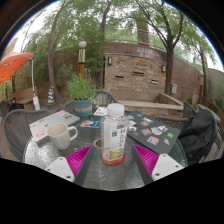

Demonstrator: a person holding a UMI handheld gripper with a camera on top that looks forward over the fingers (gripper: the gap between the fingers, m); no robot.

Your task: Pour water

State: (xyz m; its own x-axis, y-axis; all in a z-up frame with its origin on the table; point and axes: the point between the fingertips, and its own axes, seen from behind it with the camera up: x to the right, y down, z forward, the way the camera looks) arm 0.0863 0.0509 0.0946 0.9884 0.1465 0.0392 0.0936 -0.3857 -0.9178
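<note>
The gripper point(111, 160) holds a clear plastic bottle with a white screw cap and a reddish label point(114, 132) upright between its two fingers; the pink pads point(80, 158) sit against the bottle's lower body on either side, so the jaws stand at a narrow setting, closed on the bottle rather than loose about it; the bottle appears lifted or just resting above the round glass-topped patio table point(160, 158), which of the two cannot be told; the white cap looks to be on, though the top is small and this is a judgement only; just to the left of the fingers stands a white ceramic mug with a handle point(62, 134), the likely vessel for the water, near the bottle but not touching it; scattered colourful cards point(150, 130) lie on the glass beyond and to the right; a potted green plant in a blue pot point(82, 95) stands farther back; as for progress, the grasp seems done, while the carrying over to the mug, the tilt and the pouring itself are all left; no water is seen flowing.
</note>
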